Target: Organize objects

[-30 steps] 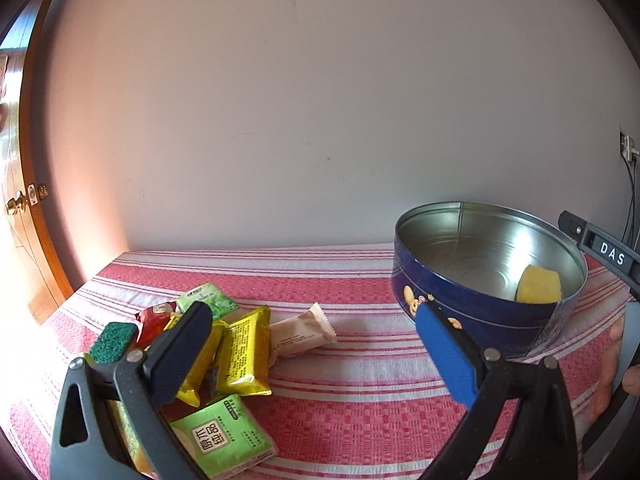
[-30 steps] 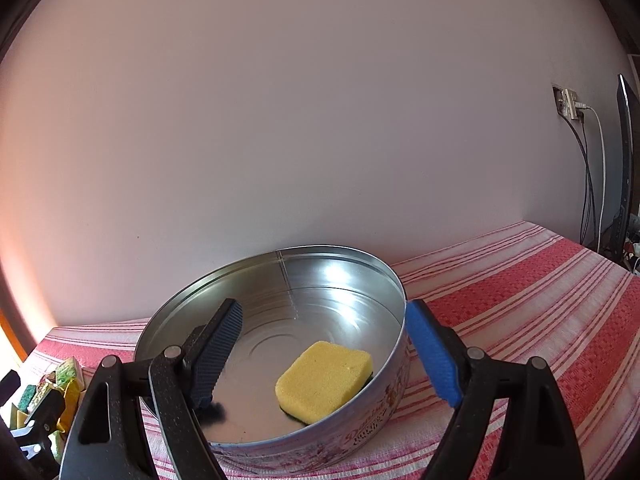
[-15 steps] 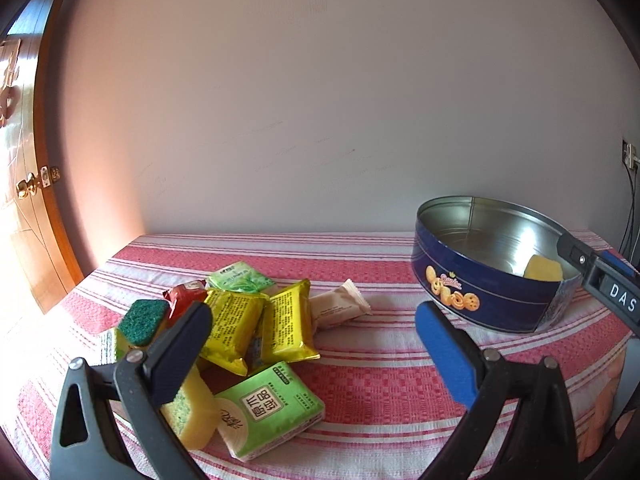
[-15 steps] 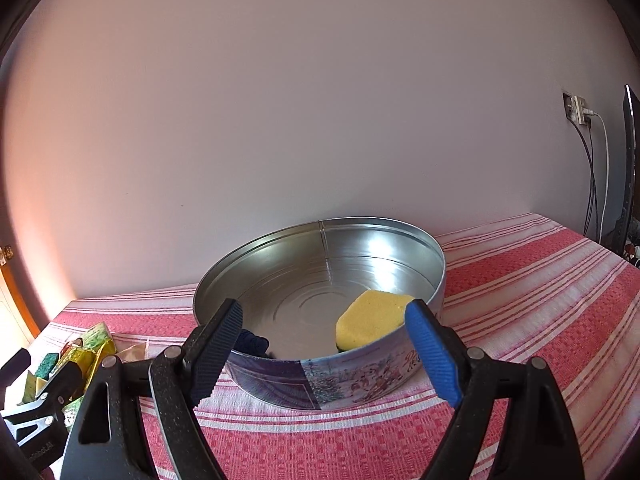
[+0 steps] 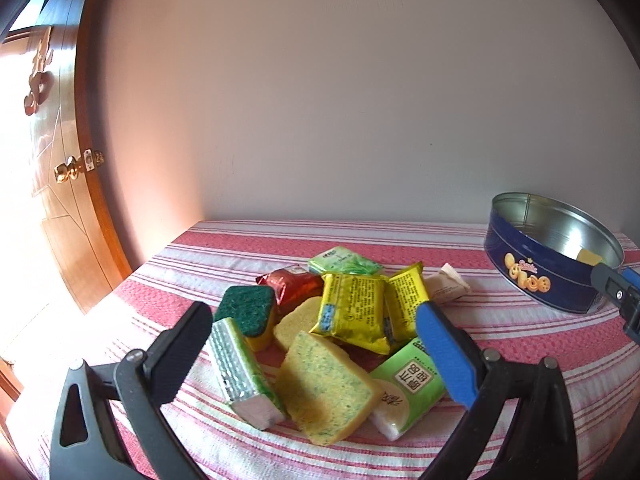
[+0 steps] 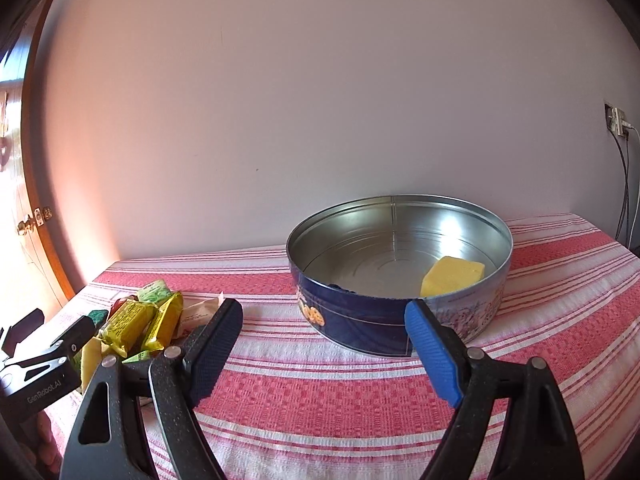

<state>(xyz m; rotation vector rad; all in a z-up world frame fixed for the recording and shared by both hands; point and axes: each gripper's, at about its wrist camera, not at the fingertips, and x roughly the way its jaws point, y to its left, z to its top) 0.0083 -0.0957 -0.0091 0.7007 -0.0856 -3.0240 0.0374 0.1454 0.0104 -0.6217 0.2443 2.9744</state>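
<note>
A pile of sponges and snack packets lies on the red striped tablecloth (image 5: pixel 520 340). My left gripper (image 5: pixel 312 354) is open and empty just above it, around a yellow sponge (image 5: pixel 326 386), a silver-topped sponge (image 5: pixel 240 372) and a green packet (image 5: pixel 408 388). Yellow packets (image 5: pixel 352 308) and a green-topped sponge (image 5: pixel 248 308) lie behind. A round blue tin (image 6: pixel 400 272) holds one yellow sponge (image 6: pixel 452 276). My right gripper (image 6: pixel 324 350) is open and empty in front of the tin.
A wooden door (image 5: pixel 52 184) stands at the left. A plain wall runs behind the table. A socket with cables (image 6: pixel 620 124) is on the wall at the right. The left gripper's body (image 6: pixel 40 368) shows at the left of the right wrist view.
My left gripper has swung left from the tin to the pile and come closer to it. My right gripper has pulled back from over the tin, leaving the yellow sponge inside.
</note>
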